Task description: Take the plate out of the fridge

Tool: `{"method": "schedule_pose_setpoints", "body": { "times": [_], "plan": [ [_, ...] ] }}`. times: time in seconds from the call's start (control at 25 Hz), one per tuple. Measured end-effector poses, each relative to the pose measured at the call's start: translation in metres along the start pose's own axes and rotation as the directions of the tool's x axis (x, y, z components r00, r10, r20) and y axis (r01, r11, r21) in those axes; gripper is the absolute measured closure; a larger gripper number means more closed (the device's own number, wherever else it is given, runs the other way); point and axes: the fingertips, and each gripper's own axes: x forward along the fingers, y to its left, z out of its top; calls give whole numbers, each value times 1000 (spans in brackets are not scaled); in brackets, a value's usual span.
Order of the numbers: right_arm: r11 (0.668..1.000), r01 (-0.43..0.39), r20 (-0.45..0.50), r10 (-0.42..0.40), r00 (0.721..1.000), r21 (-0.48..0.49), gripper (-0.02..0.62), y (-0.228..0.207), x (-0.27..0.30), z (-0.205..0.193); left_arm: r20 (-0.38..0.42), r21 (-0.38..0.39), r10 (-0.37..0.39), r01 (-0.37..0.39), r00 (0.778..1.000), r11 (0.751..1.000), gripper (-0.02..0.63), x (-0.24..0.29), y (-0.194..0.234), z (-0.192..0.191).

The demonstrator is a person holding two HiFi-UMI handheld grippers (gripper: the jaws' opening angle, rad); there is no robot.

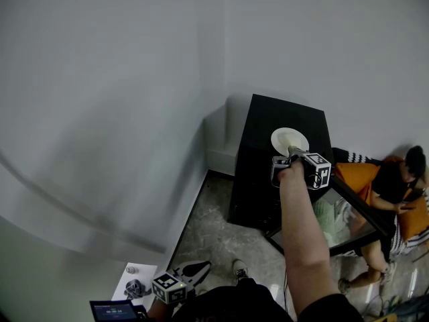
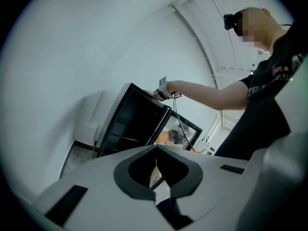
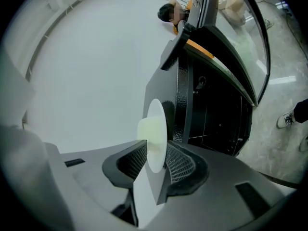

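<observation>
A white plate point(image 1: 289, 140) lies on top of the black fridge point(image 1: 258, 180), near its back right. My right gripper point(image 1: 293, 152) reaches over the fridge top to the plate's near rim. In the right gripper view the plate point(image 3: 156, 129) stands edge-on between the jaws of the right gripper point(image 3: 156, 157), with a dark gap beside the right pad, so the jaws are open around the rim. My left gripper point(image 1: 198, 270) hangs low by my body over the floor. Its jaws meet at the tip with nothing between them in the left gripper view point(image 2: 156, 163).
The fridge's glass door point(image 1: 338, 220) stands swung open to the right. A person point(image 1: 395, 186) sits on the floor beyond it beside orange cushions. White paper with small items point(image 1: 137, 282) lies on the floor at my left. White walls meet in a corner behind the fridge.
</observation>
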Motion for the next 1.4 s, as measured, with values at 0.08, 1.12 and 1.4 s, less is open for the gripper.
{"method": "schedule_pose_setpoints", "body": {
  "times": [0.08,1.12,1.4],
  "plan": [
    [1000,13,7,-13,1000,-2,465,-5,-3,0,3,-7,-3,3,1000,1000,600,-1,-1,0],
    [992,-98,-19,97,995,-78,353,-16,-27,2,-42,0,-33,33,999,999,600,-8,-6,-18],
    [979,-192,-81,187,979,-72,354,-9,-34,-7,-66,-11,-39,39,997,999,600,-8,-9,-24]
  ]
}}
